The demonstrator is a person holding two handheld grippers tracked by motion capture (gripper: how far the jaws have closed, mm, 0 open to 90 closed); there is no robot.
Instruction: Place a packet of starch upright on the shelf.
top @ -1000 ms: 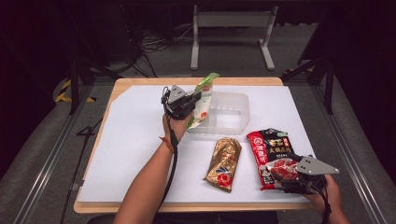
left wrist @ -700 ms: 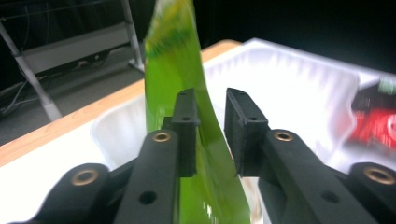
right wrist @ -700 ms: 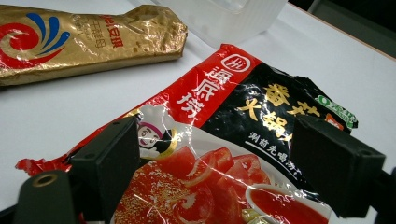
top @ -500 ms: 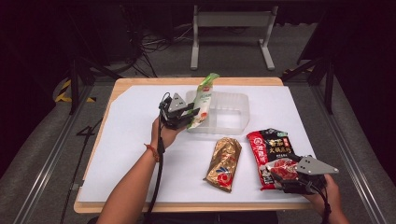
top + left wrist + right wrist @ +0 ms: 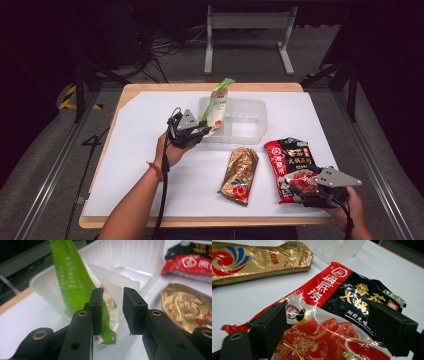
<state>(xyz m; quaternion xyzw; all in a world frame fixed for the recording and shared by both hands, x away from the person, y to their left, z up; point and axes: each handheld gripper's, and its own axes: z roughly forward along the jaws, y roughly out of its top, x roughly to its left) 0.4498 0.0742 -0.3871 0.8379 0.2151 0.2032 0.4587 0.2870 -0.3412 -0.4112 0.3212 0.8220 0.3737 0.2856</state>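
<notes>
White-covered bench (image 5: pixel 140 165) | green-and-white plastic pouch (image 5: pixel 218 102) leans in clear plastic tub (image 5: pixel 250 122), just past left tool (image 5: pixel 200 134) | its jaws just eased apart, nothing gripped

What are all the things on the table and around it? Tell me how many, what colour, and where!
green packet: 1, green and white, standing tilted in the tub's left end
tub: 1, clear plastic, middle of the table towards the far side
gold packet: 1, gold with red, lying flat in front of the tub
red packet: 1, red and black, lying flat at the near right
table: 1, wooden edge, white top
metal stand: 1, grey, floor behind the table
left hand-held gripper: 1, black, jaws apart beside the green packet
right hand-held gripper: 1, black, jaws wide over the red packet
</notes>
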